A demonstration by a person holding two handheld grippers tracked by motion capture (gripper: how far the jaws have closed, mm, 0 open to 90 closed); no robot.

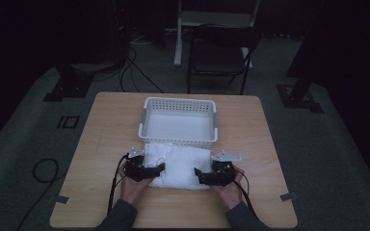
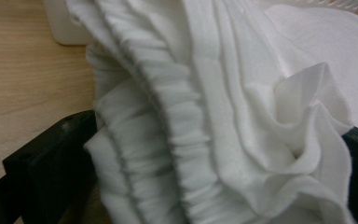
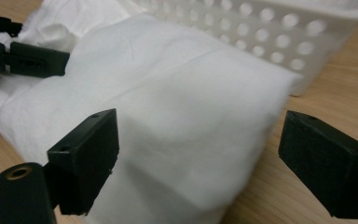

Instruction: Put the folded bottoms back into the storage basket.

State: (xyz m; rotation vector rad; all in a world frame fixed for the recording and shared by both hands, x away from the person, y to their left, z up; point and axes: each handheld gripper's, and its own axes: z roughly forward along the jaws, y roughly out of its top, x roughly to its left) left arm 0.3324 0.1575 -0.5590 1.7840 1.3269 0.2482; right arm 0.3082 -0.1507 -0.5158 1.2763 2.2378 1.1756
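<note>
Garment: we see a folded white garment [image 1: 179,167] lying flat on the tabletop [image 1: 101,144], just in front of the white perforated basket [image 1: 178,121] and touching its near wall.
Long axis: we judge it runs left to right, from one hand to the other.
Key relation: the fold sits between our two tools, its left edge inside the left hand-held gripper [image 1: 160,167], its right edge at the right hand-held gripper [image 1: 198,174]; both look about equally near.
Left hand-held gripper: jaws spread wide, with the gathered, ribbed waistband [image 2: 168,140] bunched between them but not pinched.
Right hand-held gripper [image 3: 198,154]: jaws wide, straddling the smooth near corner of the fold, pads clear of it.
Materials: soft, limp knit cloth with a stitched elastic hem; rigid plastic basket with round holes; pale wood-grain tabletop.
Next move, as we judge it: lifting toward the basket beyond calls for a grip on both ends.
</note>
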